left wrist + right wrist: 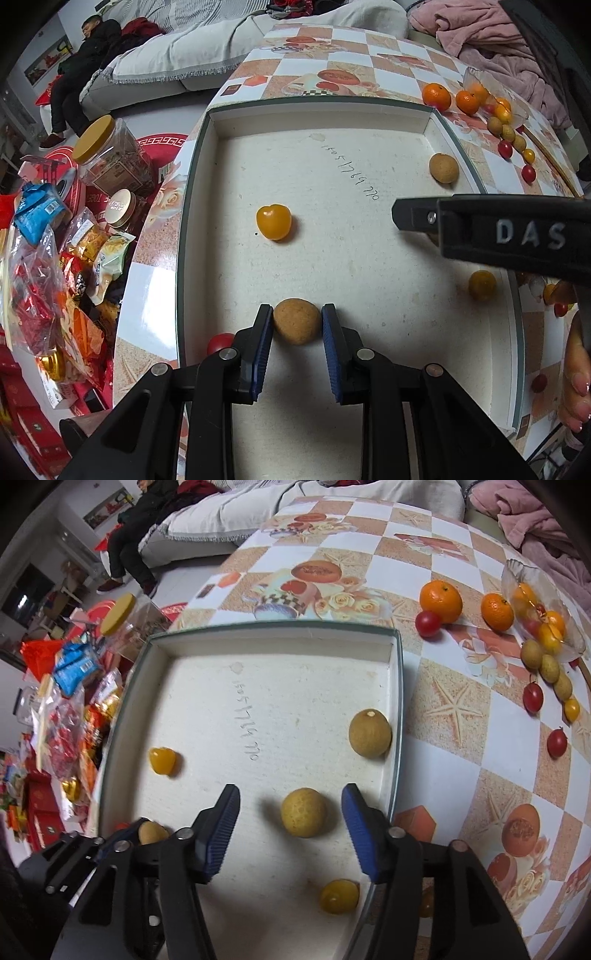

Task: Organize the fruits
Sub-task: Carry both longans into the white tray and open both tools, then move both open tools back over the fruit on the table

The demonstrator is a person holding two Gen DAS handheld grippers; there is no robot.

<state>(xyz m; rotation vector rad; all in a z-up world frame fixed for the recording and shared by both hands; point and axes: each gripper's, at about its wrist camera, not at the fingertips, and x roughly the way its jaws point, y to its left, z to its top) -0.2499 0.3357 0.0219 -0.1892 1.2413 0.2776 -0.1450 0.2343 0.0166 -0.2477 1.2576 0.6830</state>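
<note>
Evidently both tongs are working inside the shallow white box (207, 177) sitting on the desk (461, 738), which is serving as the collecting tray. The left tongs (297, 317) are clenching a brown longan (297, 321) low over the box's near edge, pads touching both its sides, probably so it is set down without rolling. The right tongs (290, 805) are hanging released, jaws wide apart on either side of a yellowish longan (303, 812) near the box's right wall, either just let go or about to be taken. More fruit is waiting beside the glass bowl (517, 572) at the desk's far right corner.
</note>
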